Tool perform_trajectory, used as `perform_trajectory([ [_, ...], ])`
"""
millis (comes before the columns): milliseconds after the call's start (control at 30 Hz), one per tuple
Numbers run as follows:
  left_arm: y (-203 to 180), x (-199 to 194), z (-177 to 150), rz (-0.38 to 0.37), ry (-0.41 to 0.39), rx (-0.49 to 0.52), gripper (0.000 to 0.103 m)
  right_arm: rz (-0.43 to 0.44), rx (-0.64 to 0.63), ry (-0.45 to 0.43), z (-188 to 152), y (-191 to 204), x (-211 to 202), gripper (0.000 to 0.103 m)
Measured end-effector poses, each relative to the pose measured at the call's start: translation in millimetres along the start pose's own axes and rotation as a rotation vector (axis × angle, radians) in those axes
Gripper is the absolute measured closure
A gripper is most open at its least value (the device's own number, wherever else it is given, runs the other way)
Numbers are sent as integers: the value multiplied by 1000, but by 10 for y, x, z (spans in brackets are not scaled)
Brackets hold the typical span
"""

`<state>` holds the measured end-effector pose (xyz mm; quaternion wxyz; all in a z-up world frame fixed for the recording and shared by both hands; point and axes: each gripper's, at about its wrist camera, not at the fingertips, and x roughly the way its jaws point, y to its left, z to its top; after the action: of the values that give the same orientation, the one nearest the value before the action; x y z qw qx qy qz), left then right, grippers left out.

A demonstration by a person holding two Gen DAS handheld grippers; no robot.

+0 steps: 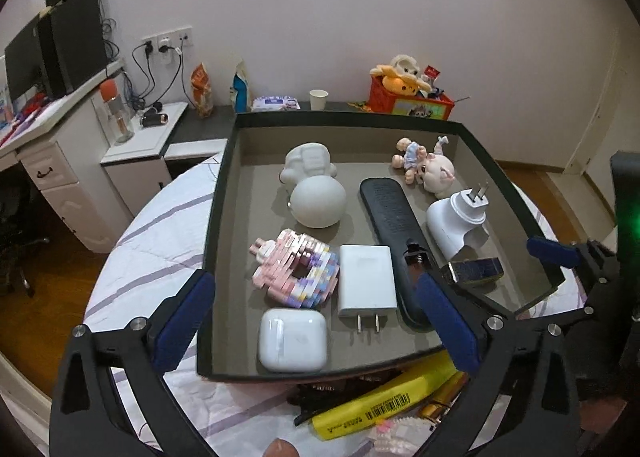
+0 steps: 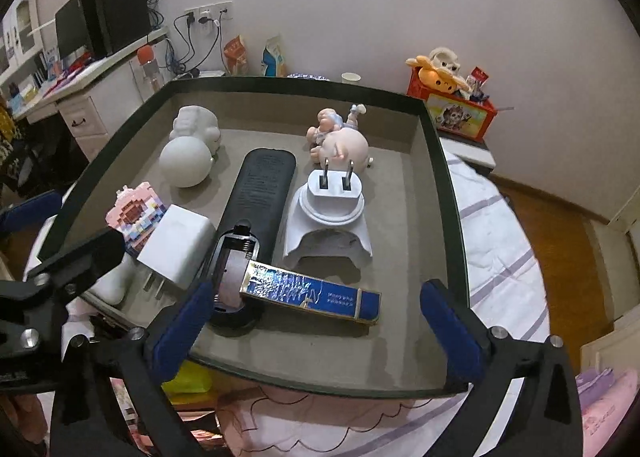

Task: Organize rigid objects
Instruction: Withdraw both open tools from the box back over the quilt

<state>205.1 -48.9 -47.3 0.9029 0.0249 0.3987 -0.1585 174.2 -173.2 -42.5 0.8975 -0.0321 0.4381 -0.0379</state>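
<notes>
Blue box (image 2: 310,293): stiff, light, glossy; lies at tray (image 2: 444,161) near edge; take its long sides.
Right gripper (image 2: 316,331): fingers open, empty.
Left gripper (image 1: 316,319): fingers open, empty.

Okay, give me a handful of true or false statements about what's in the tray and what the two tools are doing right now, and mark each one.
1. Both the left tool and the right tool are open and hold nothing. True.
2. The black remote lies with its battery compartment uncovered. True.
3. The earbud case sits at the far wall of the tray. False: it lies by the near wall, beside the white charger.
4. The blue and gold box stands upright. False: it lies flat, one end on the remote.
5. The white ball touches the white car figure. True.
</notes>
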Motion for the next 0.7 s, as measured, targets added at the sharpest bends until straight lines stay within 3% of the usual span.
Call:
perform_trajectory([
  [333,136,-630,-83,27,-86,-50,0,114,106,-81,-25,-134,-416,0],
  [700,264,-1411,-472,70,-155,-63,0,140,169,-189,-391,-226,-1277,0],
])
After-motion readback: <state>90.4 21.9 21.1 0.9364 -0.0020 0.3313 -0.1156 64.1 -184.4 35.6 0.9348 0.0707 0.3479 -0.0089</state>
